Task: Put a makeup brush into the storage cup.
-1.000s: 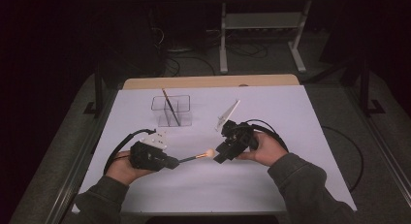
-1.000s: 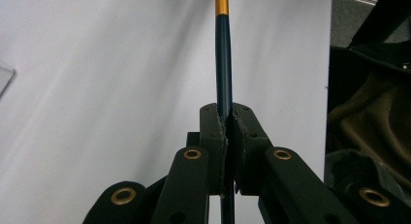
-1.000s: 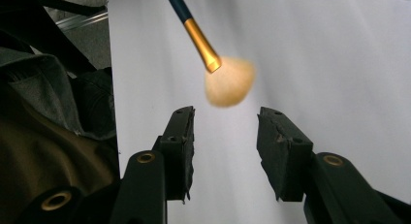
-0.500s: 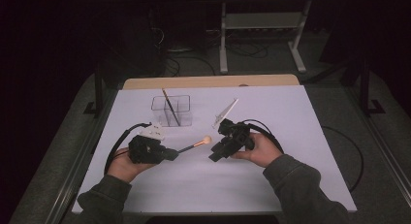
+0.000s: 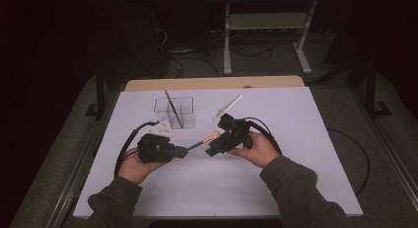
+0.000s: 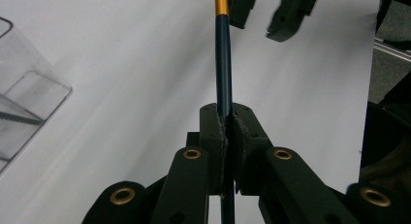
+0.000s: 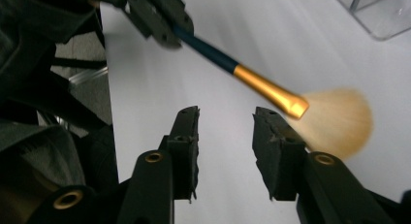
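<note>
Brush point(image 7: 228, 64): navy handle, gold ferrule, tan bristles; white table point(image 5: 276, 188).

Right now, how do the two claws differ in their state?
The left claw is shut on the brush, clamping its dark blue handle; the right claw is open and holds nothing. The left points toward the right one, whose jaws stand beside the bristles. Both are black and hand-held.

White table point(image 5: 305, 154) bears a clear box point(image 5: 180, 111).

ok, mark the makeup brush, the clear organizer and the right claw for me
makeup brush point(image 7: 269, 91): right gripper view, on its gold ferrule.
clear organizer point(image 5: 186, 120): high view, on its front right wall.
right claw point(image 7: 225, 136): right gripper view, midway between its open fingertips.
</note>
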Demonstrator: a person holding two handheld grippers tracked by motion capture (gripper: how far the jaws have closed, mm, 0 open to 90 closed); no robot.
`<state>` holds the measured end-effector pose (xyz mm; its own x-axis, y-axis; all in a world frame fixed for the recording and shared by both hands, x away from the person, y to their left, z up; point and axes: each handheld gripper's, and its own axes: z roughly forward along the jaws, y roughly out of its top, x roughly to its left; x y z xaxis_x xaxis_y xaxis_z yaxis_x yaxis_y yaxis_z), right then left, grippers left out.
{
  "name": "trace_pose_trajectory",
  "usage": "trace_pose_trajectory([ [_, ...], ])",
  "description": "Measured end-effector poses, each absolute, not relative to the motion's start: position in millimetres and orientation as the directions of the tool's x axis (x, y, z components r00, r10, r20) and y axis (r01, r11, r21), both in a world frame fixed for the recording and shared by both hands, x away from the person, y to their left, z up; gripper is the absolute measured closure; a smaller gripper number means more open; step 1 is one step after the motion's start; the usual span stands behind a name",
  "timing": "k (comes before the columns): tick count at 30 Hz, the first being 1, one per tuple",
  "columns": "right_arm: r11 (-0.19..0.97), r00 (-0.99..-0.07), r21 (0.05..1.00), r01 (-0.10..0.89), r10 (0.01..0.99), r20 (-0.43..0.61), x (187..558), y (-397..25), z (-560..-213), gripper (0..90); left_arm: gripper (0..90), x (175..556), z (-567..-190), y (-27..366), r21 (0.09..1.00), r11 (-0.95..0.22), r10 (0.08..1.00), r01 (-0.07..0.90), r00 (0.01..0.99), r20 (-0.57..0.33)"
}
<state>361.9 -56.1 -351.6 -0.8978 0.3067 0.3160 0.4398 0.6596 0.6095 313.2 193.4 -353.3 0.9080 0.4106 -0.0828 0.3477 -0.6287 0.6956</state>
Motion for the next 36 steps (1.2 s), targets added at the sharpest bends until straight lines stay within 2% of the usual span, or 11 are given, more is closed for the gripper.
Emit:
trace_pose_trajectory([
  [5,0.623,-0.888,0.634,0.459,0.318,0.331,362.9,-57.8,-346.7,70.3,83.4,315.0,-358.9,187.9,0.678,-0.641,0.404,0.360,0.909,-0.102],
  [12,0.611,-0.900,0.661,0.436,0.297,0.319,361.2,-53.7,-338.3,76.5,83.5,314.6,-366.7,177.2,0.651,-0.664,0.393,0.367,0.913,-0.113],
  [31,0.575,-0.910,0.706,0.414,0.238,0.340,357.7,-40.9,-336.4,81.0,83.3,314.3,-373.3,169.7,0.638,-0.684,0.372,0.353,0.922,-0.111],
  [36,0.598,-0.916,0.695,0.400,0.235,0.326,355.3,-37.2,-334.6,82.5,82.4,313.7,-376.1,169.3,0.640,-0.679,0.373,0.361,0.920,-0.123],
])
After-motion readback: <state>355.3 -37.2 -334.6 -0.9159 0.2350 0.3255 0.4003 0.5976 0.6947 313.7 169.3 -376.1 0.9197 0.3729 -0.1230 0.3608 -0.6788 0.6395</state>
